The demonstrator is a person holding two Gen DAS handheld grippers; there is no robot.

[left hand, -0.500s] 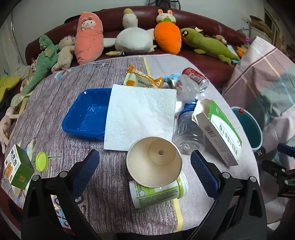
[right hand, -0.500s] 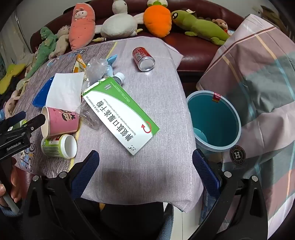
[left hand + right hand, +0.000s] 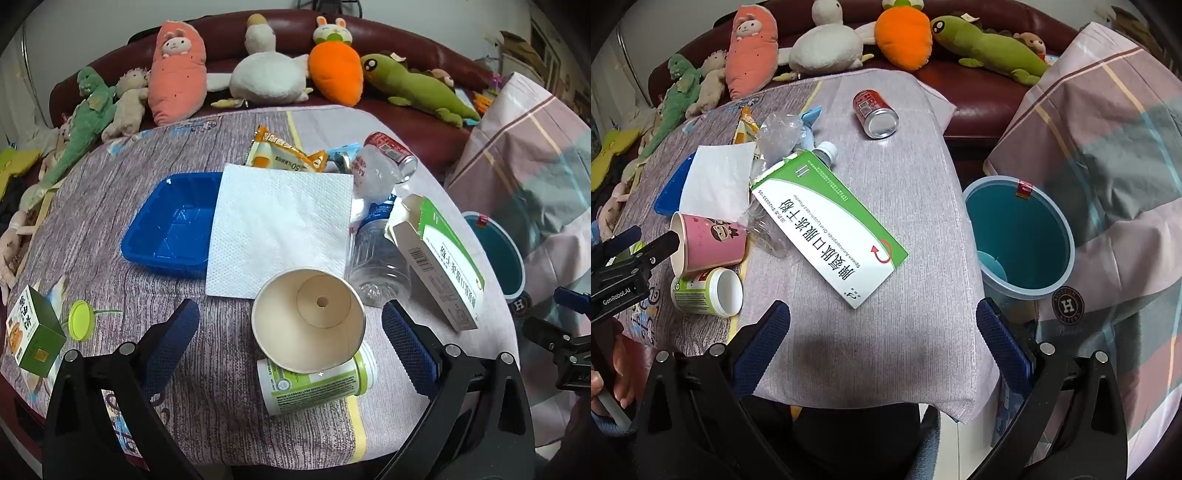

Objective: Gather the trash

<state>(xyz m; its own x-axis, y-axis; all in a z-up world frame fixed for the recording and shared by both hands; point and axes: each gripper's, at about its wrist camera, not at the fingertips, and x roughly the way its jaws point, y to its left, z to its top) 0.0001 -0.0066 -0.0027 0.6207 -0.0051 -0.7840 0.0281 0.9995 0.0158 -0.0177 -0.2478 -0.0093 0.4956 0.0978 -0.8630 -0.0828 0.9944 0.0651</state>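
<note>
Trash is scattered on the cloth-covered table (image 3: 236, 424). A pink paper cup (image 3: 308, 319) (image 3: 709, 242) lies on its side with its mouth toward my left gripper (image 3: 290, 332), which stands open just short of it with nothing gripped. Under the cup lies a green-labelled tub (image 3: 314, 384) (image 3: 705, 291). A green-and-white carton (image 3: 827, 229) (image 3: 439, 258) rests over a clear plastic bottle (image 3: 376, 258). A white napkin (image 3: 280, 225) overlaps a blue tray (image 3: 170, 225). A red can (image 3: 875, 112) lies further back. My right gripper (image 3: 882, 339) hangs open over the near table edge.
A teal bin (image 3: 1019, 232) (image 3: 495, 251) stands on the floor right of the table, beside a plaid fabric pile (image 3: 1108, 147). Plush toys (image 3: 266, 74) line the sofa behind. A small green box (image 3: 33, 339) and a yellow-green lid (image 3: 81, 319) sit at the table's left.
</note>
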